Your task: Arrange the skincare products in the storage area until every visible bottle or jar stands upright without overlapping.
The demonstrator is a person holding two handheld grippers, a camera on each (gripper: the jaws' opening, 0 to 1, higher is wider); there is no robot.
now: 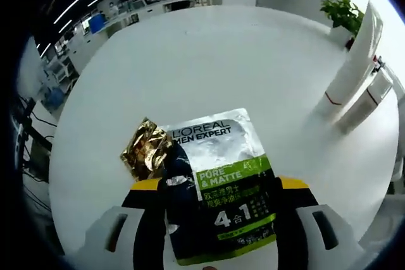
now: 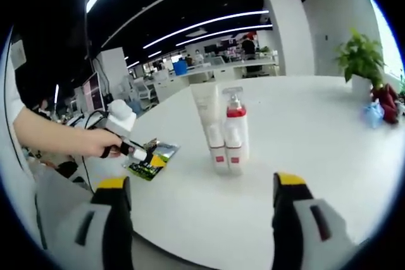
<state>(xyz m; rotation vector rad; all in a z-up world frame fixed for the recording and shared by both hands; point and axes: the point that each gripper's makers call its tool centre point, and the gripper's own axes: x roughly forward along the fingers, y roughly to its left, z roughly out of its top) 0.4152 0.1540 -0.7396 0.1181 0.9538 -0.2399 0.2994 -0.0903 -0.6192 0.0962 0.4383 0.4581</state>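
A silver, green and dark-blue L'Oréal sachet (image 1: 221, 181) lies flat on the white table (image 1: 209, 67), with a crumpled gold foil packet (image 1: 147, 150) touching its left edge. My left gripper (image 1: 220, 184) is open, its yellow-tipped jaws wide apart on either side of the sachet. In the right gripper view a hand holds that left gripper (image 2: 136, 153) low over the sachet (image 2: 154, 161). A white tube (image 2: 205, 115) and a red-collared pump bottle (image 2: 234, 134) stand upright side by side mid-table. My right gripper (image 2: 202, 183) is open and empty, well short of them.
The two white upright containers (image 1: 351, 71) stand at the far right in the left gripper view. A potted plant (image 2: 361, 58) and small blue and red items (image 2: 380, 109) sit near the table's far edge. Desks and monitors lie beyond the table.
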